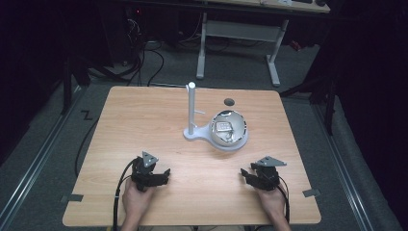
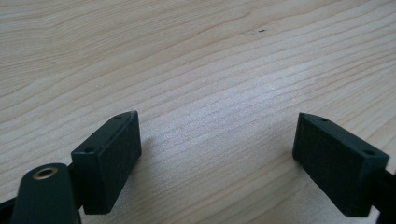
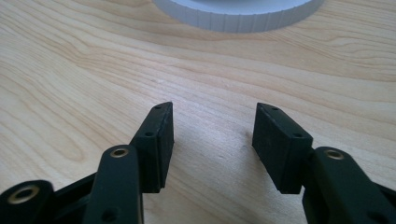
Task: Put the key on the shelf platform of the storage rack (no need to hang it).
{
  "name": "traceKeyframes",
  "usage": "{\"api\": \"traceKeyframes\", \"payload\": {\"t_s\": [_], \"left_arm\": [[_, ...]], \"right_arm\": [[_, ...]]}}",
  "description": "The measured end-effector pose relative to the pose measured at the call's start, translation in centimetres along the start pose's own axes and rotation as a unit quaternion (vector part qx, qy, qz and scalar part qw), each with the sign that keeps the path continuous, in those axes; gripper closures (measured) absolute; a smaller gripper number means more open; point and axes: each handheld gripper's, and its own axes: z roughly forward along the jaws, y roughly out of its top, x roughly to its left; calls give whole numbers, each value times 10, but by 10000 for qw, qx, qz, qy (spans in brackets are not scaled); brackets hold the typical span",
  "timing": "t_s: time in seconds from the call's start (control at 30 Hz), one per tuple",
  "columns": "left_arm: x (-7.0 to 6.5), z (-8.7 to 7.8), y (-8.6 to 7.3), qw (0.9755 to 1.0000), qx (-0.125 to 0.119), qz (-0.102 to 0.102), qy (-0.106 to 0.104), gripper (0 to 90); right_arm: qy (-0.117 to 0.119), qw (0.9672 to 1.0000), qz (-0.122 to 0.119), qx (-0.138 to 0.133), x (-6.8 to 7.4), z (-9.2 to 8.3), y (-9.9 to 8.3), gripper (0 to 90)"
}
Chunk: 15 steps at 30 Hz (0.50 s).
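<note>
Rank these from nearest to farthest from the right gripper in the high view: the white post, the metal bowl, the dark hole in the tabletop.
From the right gripper:
1. Metal bowl, just ahead and slightly left, on the white stand's base.
2. White post, upright, farther left beyond the bowl.
3. Dark hole, near the table's far edge.

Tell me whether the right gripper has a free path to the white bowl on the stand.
Probably yes. The right gripper rests open on the table, and only bare wood lies between it and the bowl. The stand's upright post is on the bowl's far left, out of the way.
</note>
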Motion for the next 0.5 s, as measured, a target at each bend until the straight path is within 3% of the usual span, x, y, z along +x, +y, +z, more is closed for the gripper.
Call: {"api": "traceKeyframes", "payload": {"t_s": [0.2, 0.5], "left_arm": [[0, 0, 0, 10000, -1, 0, 1, 158], [0, 0, 0, 10000, 2, 1, 3, 158]], "right_arm": [[-123, 9998, -164, -37, 2, 2, -1, 450], [-99, 9998, -178, -25, 2, 3, 0, 425]]}}
